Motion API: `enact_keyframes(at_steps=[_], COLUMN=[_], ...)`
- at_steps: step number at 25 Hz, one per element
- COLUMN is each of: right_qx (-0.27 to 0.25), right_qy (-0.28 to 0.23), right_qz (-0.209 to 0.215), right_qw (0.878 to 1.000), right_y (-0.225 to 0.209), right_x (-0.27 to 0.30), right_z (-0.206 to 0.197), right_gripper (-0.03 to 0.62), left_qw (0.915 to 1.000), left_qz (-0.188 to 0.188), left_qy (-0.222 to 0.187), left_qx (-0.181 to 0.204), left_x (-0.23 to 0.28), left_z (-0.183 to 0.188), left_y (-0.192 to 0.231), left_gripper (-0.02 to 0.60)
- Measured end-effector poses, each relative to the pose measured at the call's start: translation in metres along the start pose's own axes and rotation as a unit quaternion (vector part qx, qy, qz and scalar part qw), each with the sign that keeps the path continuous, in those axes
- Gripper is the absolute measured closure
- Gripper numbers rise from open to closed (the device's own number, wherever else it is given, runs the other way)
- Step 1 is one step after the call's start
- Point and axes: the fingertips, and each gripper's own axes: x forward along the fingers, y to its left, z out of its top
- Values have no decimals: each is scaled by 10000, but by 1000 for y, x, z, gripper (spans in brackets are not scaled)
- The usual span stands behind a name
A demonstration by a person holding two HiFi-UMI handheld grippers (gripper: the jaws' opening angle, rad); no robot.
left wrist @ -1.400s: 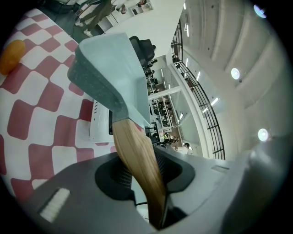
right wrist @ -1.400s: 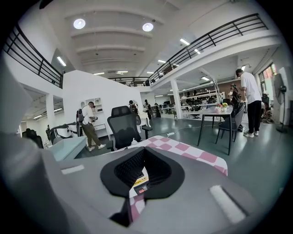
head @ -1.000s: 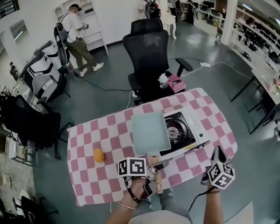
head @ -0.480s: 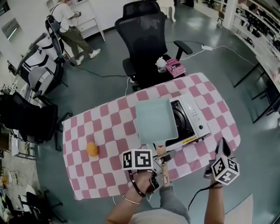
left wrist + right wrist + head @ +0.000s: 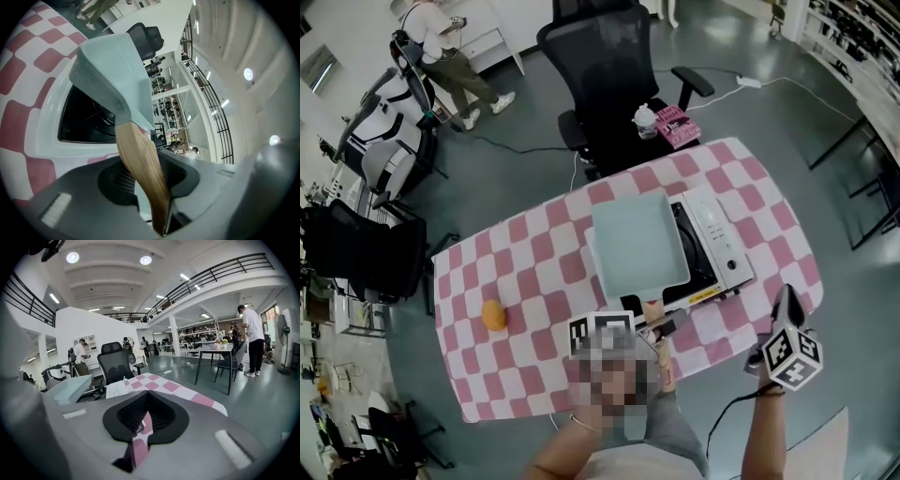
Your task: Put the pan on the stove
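The pale green square pan hangs tilted over the white tabletop stove and covers most of its black burner. My left gripper is shut on the pan's wooden handle. In the left gripper view the handle runs up between the jaws of that gripper to the pan, with the stove beneath. My right gripper hovers by the table's near right edge, shut and empty. The right gripper view shows this gripper with the pan far to its left.
A pink-and-white checked cloth covers the table. An orange lies at its left. Behind the table stands a black office chair with a pink pack on its seat. A person stands far back left.
The left gripper has carried the pan to the right, so it now covers more of the burner. The right gripper has kept its place by the table edge.
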Motion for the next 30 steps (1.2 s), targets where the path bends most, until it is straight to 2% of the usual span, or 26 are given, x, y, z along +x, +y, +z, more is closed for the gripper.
enact_keyframes(at_steps=[30], right_qx=[50], right_qy=[318], right_qz=[12], right_qw=[9995], right_y=[-38], right_x=[16], right_z=[-21], right_gripper=[585], left_qw=[9992], left_qz=[104], left_qy=[-350], left_qx=[-135], left_x=[42], left_z=[-10], left_y=[-5], left_gripper=[462])
